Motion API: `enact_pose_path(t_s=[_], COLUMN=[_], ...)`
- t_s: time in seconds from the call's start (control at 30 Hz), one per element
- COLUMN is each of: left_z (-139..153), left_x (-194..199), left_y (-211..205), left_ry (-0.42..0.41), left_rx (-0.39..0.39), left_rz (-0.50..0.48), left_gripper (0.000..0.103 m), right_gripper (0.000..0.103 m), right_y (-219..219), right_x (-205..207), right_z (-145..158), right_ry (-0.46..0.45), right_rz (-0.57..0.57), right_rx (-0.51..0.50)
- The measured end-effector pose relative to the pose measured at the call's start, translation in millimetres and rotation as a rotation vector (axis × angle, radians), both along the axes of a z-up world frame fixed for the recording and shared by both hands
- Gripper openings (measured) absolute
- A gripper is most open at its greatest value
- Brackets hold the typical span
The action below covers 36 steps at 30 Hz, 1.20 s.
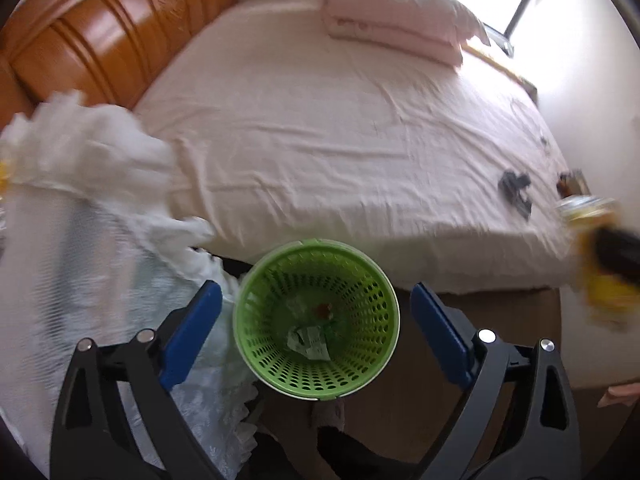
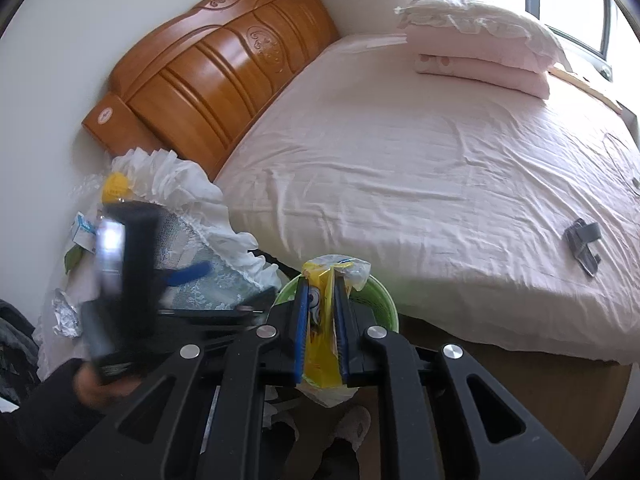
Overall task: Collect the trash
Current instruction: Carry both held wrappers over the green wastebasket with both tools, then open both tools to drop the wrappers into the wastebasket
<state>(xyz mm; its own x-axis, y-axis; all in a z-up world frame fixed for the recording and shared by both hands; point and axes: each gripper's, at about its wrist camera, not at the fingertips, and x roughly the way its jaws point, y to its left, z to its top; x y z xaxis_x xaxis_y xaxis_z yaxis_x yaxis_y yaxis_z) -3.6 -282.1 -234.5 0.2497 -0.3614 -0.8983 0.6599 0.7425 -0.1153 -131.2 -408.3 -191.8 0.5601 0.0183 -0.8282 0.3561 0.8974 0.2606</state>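
Left gripper (image 1: 316, 320) spread wide, blue pads (image 1: 192, 332) well apart, nothing between them; round green perforated plastic basket (image 1: 362, 280) directly below, on the floor just beside the near edge of the bed. In the basket bottom: crumpled greenish paper scrap (image 1: 308, 342) and a small reddish bit (image 1: 323, 310), too small to identify.

Right gripper (image 2: 321, 328) clamped on a yellow plastic snack wrapper (image 2: 320, 354), clear film edges sticking out past both ends of the pads. Wrapper poised over the near rim of the green basket (image 2: 376, 292), not yet inside. Same wrapper seen blurred at the far right of the left wrist view (image 1: 600, 280).

Pink wrinkled bedsheet (image 2: 420, 168) across the mattress; carved orange wooden headboard (image 2: 208, 76) at far left. Folded pink quilt with pillow on top (image 2: 480, 40) at the far side near the window. Small grey clip-like item (image 2: 582, 246) lying on the sheet at right, well apart from the basket. White frilly lace cloth (image 2: 188, 200) covering furniture left of the basket; crumpled foil scrap (image 2: 66, 314) on it near the left edge.
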Motion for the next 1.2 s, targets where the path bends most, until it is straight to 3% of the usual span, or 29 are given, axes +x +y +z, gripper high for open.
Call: enact_pose_path(t_s=[0.23,0.3,0.33,0.37,0.47,0.6,0.8,1.0,1.1,1.2], left_z=[65,78,83,88,94,92,97,116,132,145], left_x=[-3,-7,-9,-11,-12,-9,-6,-9,-11,-12], left_y=[73,91,97,107,128,149,176,201,217,234], left_ry=[-0.057,-0.090,-0.100,-0.108,-0.119,-0.116,-0.112,-0.145,-0.167,-0.191], left_rx=[-0.085,-0.080,-0.079,-0.082,-0.087,-0.061,-0.071,-0.099,-0.128,-0.148], left_rz=[0.128,0.153,0.163,0.174,0.213,0.255,0.306,0.337,0.364,0.389], left_gripper=[0.095,0.095,0.095,0.095,0.095,0.095,0.095,0.095,0.095,0.095], right_gripper=[0.019,0.025,0.036,0.055,0.089,0.094,0.095,0.097,0.100,0.101], right_y=[32,43,50,55,69,79,86,93,101,112], right_x=[54,65,71,74,79,78,72,61,48,44], right_z=[-69,-88,-99,-108,-130,-144,-112,-23,33,67], right_ry=[0.095,0.122,0.139,0.154,0.190,0.229,0.163,0.027,-0.068,-0.107], right_rz=[0.097,0.122,0.133,0.133,0.100,0.067,0.020,-0.009,-0.011,0.005], right_rx=[0.032,0.035,0.037,0.030,-0.058,-0.049,-0.026,-0.005,-0.055,-0.102])
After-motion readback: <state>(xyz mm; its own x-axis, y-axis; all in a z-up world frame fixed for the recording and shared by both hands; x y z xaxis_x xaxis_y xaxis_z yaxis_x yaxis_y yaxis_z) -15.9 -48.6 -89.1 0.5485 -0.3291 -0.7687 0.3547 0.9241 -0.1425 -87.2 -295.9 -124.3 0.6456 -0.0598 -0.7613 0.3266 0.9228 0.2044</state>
